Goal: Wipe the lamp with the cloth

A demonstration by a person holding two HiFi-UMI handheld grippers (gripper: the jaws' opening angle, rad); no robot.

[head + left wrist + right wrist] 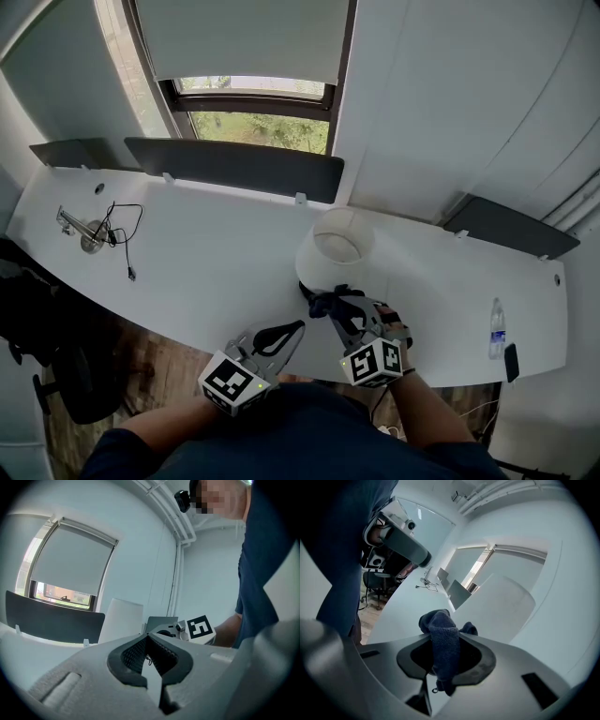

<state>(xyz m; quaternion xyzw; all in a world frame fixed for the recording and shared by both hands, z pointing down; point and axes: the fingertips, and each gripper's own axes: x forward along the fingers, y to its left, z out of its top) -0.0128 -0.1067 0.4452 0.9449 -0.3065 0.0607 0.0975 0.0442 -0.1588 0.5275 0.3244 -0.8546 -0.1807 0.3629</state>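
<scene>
A white lamp (336, 248) with a cylindrical shade stands on the long white desk (206, 262). My right gripper (326, 306) is shut on a dark blue cloth (314, 298) at the foot of the shade's near side. In the right gripper view the cloth (440, 620) bulges out between the jaws of the right gripper (445, 634), with the lamp (501, 606) just beyond. My left gripper (296, 326) hovers at the desk's front edge, left of the right one, shut and empty. The left gripper view shows the left gripper (148, 637) with its jaws together and the lamp (121, 619) ahead.
A black cable (122, 234) and a metal fitting (80, 230) lie far left on the desk. A water bottle (497, 328) and a dark phone (511, 362) sit at the right end. Dark divider panels (234, 167) line the back edge. A black chair (47, 347) stands lower left.
</scene>
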